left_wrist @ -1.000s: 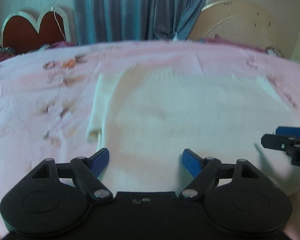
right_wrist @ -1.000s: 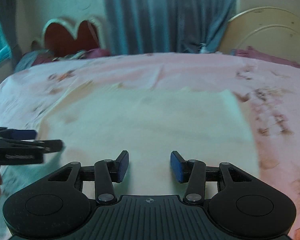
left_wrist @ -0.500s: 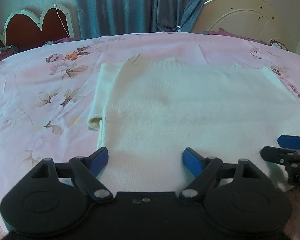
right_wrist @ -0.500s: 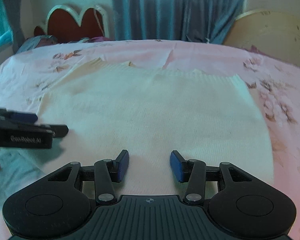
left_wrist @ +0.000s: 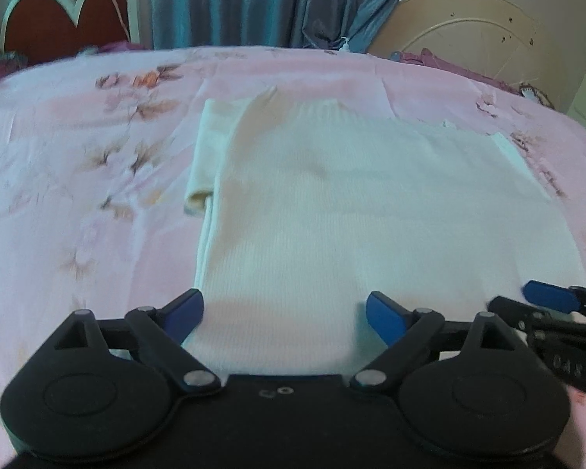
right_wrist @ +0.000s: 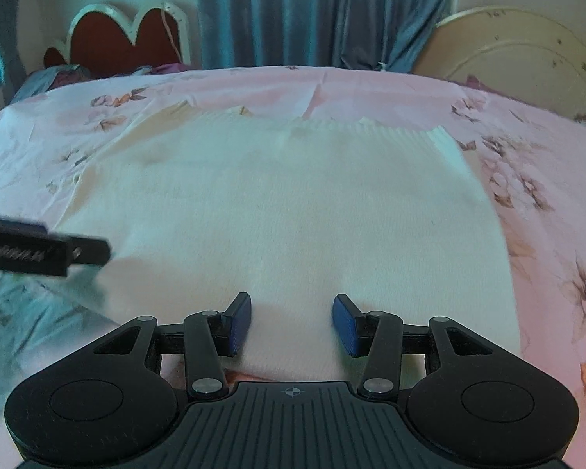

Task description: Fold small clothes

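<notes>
Cream sweater [left_wrist: 355, 211] lies flat on pink sheet [left_wrist: 78, 203]; left gripper [left_wrist: 284, 314] jaws just widened, right gripper [right_wrist: 292, 324] jaws apart, apparently gripping nothing.

Loads of open pink bedsheet [left_wrist: 78, 195] either side of the flat cream sweater [left_wrist: 351, 203], nothing piled on it. Only thing crowding the left claw [left_wrist: 284, 314] is the right claw [left_wrist: 547, 305] just beside it.

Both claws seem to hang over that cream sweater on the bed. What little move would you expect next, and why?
Probably both lower onto the near hem. The cream sweater lies flat on the pink sheet; the left claw, whose jaws have just been opening, and the right claw are open and empty above that edge.
</notes>
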`<state>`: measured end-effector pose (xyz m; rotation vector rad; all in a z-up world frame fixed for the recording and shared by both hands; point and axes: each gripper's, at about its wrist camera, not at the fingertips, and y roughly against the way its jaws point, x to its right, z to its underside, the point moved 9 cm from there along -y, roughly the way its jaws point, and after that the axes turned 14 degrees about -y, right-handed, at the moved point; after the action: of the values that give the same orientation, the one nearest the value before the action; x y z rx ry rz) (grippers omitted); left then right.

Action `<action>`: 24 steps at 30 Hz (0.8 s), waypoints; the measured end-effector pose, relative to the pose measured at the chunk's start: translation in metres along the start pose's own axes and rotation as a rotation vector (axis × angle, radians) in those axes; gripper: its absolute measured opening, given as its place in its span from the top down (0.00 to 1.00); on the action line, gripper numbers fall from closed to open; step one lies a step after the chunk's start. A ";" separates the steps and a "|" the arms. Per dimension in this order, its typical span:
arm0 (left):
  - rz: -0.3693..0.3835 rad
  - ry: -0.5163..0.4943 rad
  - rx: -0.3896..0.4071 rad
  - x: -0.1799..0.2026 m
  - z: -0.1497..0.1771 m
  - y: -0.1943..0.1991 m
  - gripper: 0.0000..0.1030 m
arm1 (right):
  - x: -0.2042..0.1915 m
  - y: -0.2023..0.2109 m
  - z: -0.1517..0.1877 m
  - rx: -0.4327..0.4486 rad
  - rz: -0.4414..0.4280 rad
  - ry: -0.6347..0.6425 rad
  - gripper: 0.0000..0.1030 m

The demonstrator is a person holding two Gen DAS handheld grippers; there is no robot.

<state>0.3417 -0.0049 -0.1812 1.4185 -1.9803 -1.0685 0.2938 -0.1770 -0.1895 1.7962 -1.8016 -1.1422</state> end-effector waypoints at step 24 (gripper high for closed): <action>0.267 0.572 0.128 -0.004 0.029 0.001 0.01 | -0.009 0.006 -0.033 0.015 -0.119 -0.068 0.55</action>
<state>0.3208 0.0080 -0.1964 1.2897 -1.7598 -0.3658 0.3149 -0.1784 -0.1622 1.9178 -1.7648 -1.2513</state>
